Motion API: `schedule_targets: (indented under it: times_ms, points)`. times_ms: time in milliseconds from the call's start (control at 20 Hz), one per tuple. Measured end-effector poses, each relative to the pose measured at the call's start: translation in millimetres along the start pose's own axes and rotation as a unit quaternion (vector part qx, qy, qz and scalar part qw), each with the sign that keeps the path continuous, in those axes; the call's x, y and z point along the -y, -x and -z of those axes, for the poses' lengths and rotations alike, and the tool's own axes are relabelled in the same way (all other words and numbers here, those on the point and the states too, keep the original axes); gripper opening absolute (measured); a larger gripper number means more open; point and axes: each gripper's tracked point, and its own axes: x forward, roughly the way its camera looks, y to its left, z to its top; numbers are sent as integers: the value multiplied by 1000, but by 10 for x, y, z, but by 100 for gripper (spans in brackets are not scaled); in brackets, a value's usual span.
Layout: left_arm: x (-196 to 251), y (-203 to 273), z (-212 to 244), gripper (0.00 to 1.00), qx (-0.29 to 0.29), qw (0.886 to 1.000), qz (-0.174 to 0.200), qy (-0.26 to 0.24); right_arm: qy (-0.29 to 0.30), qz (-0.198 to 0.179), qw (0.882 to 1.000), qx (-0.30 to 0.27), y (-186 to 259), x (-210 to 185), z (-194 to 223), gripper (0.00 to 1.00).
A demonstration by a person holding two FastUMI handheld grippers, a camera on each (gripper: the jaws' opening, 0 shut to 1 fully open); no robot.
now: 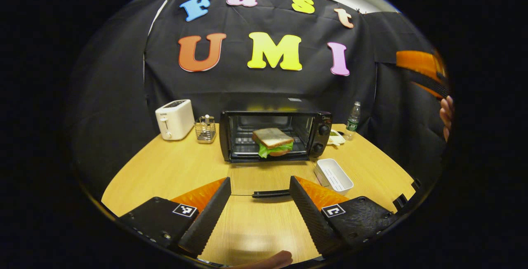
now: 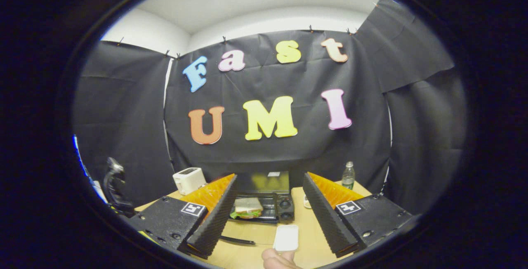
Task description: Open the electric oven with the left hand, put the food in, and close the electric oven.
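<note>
The black electric oven (image 1: pixel 319 130) stands at the back of the wooden table with its glass door folded down flat. A sandwich (image 1: pixel 273 141) with green lettuce lies on the rack inside. The door's black handle (image 1: pixel 270 193) lies just in front of my left gripper (image 1: pixel 260 183), which is open with a finger on each side of it and grips nothing. My right gripper (image 2: pixel 270 176) is open and empty, raised well back from the oven (image 2: pixel 284 207) and the sandwich (image 2: pixel 247 208). Part of it (image 1: pixel 420 69) shows at the upper right of the left gripper view, with a hand (image 1: pixel 446 116) below.
A white toaster (image 1: pixel 175 118) and a small wire holder (image 1: pixel 205 128) stand left of the oven. A water bottle (image 1: pixel 353 121) and a small dish (image 1: pixel 336 138) are on its right. A white rectangular tray (image 1: pixel 333 175) lies right of the open door.
</note>
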Motion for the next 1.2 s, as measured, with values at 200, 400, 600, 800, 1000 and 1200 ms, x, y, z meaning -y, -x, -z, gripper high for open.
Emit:
schedule_targets:
  times_ms: [200,400,600,800,1000,1200]
  points:
    - [244,-403,421,94,-55,998,9,2,4,20,999,31,296,271,-347,100]
    - [447,-676,744,94,-107,994,16,0,28,72,996,50,677,744,-510,89]
    - [495,-799,882,94,-131,991,14,1,31,93,993,61,688,899,-511,100]
    - [532,-934,961,94,-144,990,10,-4,10,110,992,53,605,1170,-469,100]
    - [521,-1031,1026,94,-162,987,-5,-16,5,120,991,50,580,1299,-446,100]
    - [521,-1035,1001,94,-164,986,-13,-18,5,110,993,52,551,1272,-432,100]
